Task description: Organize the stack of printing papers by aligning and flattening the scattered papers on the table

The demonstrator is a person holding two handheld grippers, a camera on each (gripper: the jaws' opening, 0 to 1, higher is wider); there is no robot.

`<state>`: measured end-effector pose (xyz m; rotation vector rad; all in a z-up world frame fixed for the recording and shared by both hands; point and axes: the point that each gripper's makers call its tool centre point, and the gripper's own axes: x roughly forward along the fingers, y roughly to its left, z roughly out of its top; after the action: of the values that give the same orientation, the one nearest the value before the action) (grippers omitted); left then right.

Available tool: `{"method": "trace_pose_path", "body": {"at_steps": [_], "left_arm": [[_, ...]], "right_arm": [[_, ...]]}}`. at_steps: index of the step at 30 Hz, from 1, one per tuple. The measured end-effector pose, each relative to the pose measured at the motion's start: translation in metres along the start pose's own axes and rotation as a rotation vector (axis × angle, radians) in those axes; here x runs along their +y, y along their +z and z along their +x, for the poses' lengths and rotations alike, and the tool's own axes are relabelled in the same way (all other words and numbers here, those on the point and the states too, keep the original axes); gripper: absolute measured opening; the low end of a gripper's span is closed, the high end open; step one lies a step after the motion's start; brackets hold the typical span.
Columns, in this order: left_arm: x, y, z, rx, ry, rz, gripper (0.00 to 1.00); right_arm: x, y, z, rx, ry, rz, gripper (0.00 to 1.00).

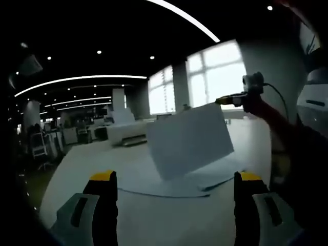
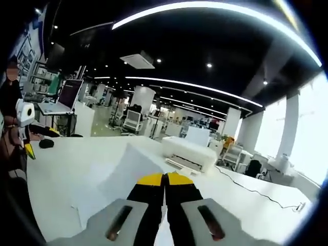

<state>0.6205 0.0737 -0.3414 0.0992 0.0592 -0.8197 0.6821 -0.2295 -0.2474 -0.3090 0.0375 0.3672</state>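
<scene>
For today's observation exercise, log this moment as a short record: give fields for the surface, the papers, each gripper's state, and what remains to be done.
surface: white table
lifted papers: a sheaf of white sheets raised and tilted above the table, pinched at its upper corner by the right gripper
loose papers: sheets lying flat on the table, edges not lined up
left gripper: jaws wide apart, holding nothing, aimed at the papers
right gripper: jaws closed on the sheaf's edge
background: white printer further back on the table
remaining: the papers are not yet in one squared stack
</scene>
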Motion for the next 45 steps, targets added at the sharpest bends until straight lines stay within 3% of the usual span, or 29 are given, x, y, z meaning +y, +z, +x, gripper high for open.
{"method": "trace_pose_path", "body": {"at_steps": [7, 11, 20, 30, 45], "left_arm": [[-0.001, 0.002, -0.003, 0.013, 0.004, 0.016, 0.97], [0.003, 0.004, -0.007, -0.008, 0.013, 0.014, 0.97], [0.007, -0.005, -0.006, 0.002, 0.013, -0.007, 0.97], [0.013, -0.004, -0.004, -0.018, 0.024, -0.007, 0.95], [0.006, -0.004, -0.002, -0.008, 0.014, -0.009, 0.96]], "right_arm": [[-0.003, 0.0, -0.005, -0.01, -0.01, 0.01, 0.0], [-0.004, 0.004, -0.005, -0.009, -0.017, 0.006, 0.0], [-0.008, 0.011, -0.011, -0.031, -0.041, -0.017, 0.0], [-0.007, 0.012, -0.009, -0.027, -0.045, -0.03, 0.0], [-0.02, 0.015, -0.021, -0.039, -0.083, -0.052, 0.0]]}}
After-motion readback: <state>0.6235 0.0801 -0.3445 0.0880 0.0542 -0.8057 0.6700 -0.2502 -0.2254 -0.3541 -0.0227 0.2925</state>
